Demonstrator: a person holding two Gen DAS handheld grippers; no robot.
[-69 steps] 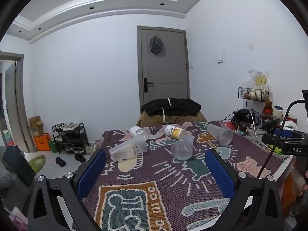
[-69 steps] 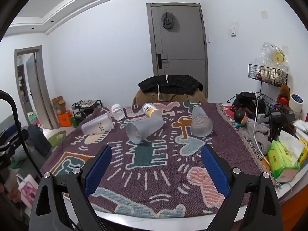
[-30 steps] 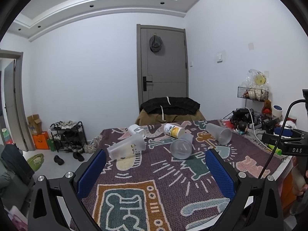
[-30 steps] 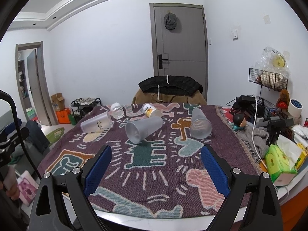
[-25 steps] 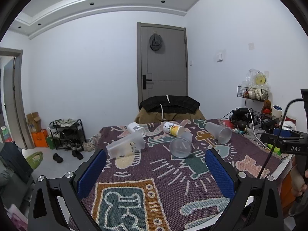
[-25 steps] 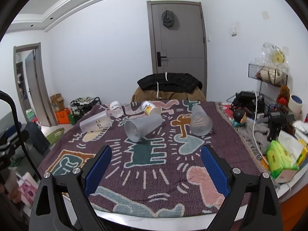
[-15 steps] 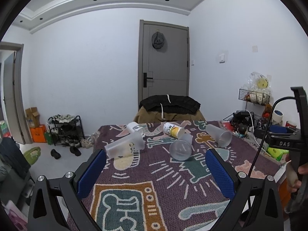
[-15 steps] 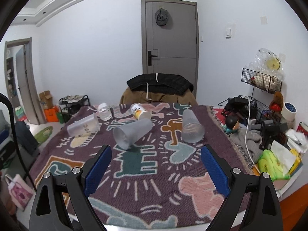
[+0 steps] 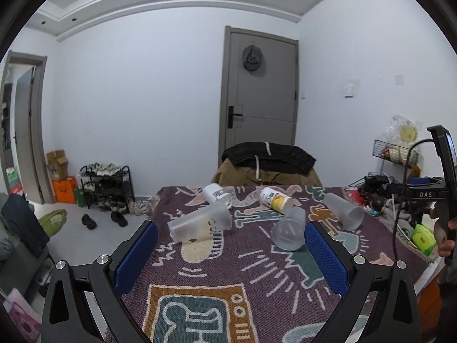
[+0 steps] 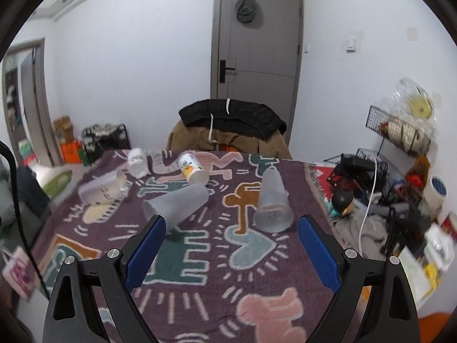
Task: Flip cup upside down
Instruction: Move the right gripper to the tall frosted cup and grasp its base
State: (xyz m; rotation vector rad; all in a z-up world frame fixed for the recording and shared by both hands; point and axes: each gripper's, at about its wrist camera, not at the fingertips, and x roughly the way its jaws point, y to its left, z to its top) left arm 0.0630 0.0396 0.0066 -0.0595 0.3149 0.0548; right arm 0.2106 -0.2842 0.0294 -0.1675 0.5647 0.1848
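Observation:
Several cups lie on their sides on a purple patterned cloth point(image 9: 257, 280). A frosted cup point(image 10: 272, 201) lies ahead of my right gripper point(image 10: 231, 228), mouth toward me. Another frosted cup point(image 10: 177, 203) lies to its left and shows in the left wrist view point(image 9: 288, 228). A clear printed cup point(image 9: 200, 224) lies ahead-left of my left gripper point(image 9: 230, 235). A yellow-labelled cup point(image 9: 275, 198) and a small clear cup point(image 9: 217, 194) lie farther back. Both grippers are open and empty, short of the cups.
A chair with a dark jacket point(image 10: 231, 118) stands behind the table. Clutter with cables and a wire rack point(image 10: 380, 180) sits at the right edge. A green tissue pack point(image 9: 424, 238) lies right. A shoe rack point(image 9: 107, 185) stands on the floor at left.
My right gripper has moved forward and tipped down toward the frosted cups, which look larger. My left gripper has shifted slightly forward. No cup has moved.

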